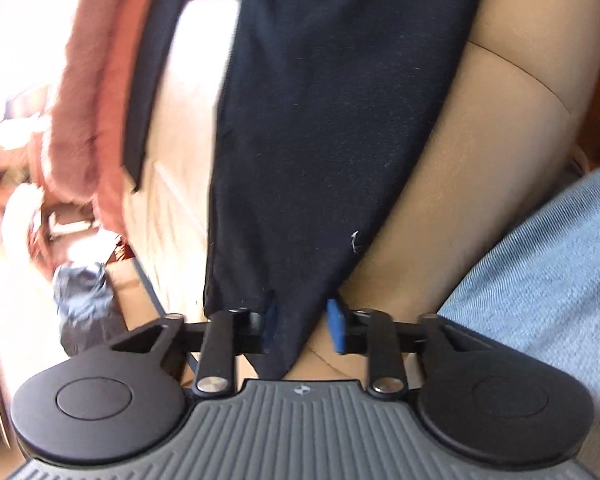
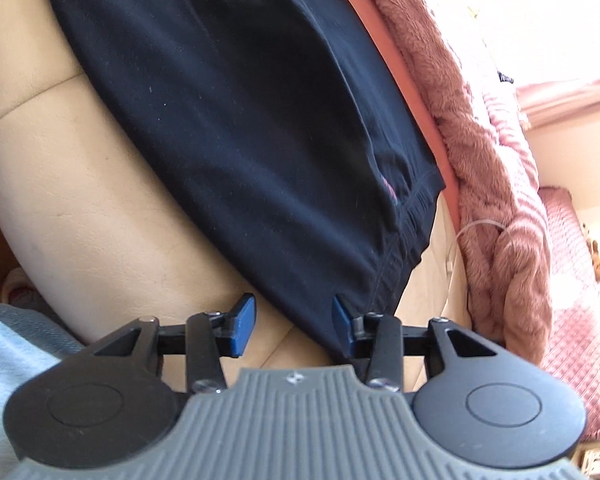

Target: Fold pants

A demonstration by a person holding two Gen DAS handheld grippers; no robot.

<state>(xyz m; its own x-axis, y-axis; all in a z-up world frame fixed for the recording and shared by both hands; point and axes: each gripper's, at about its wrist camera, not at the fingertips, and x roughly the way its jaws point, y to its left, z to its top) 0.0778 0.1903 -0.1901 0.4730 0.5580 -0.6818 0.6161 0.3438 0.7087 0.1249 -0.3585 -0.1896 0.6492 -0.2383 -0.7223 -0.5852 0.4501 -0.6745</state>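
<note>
Pants (image 1: 324,120) lie lengthwise on the tan sofa seat (image 1: 480,168), stretching straight ahead from both tongs: left gripper (image 1: 304,328) straddles one corner loosely, right gripper (image 2: 294,322) gapes, cloth against one pad.

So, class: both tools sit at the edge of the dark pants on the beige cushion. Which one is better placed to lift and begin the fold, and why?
Probably the left tool: the pants fill its gap from pad to pad. The right tool has cloth against one pad only, with bare cushion beside the other.
</note>
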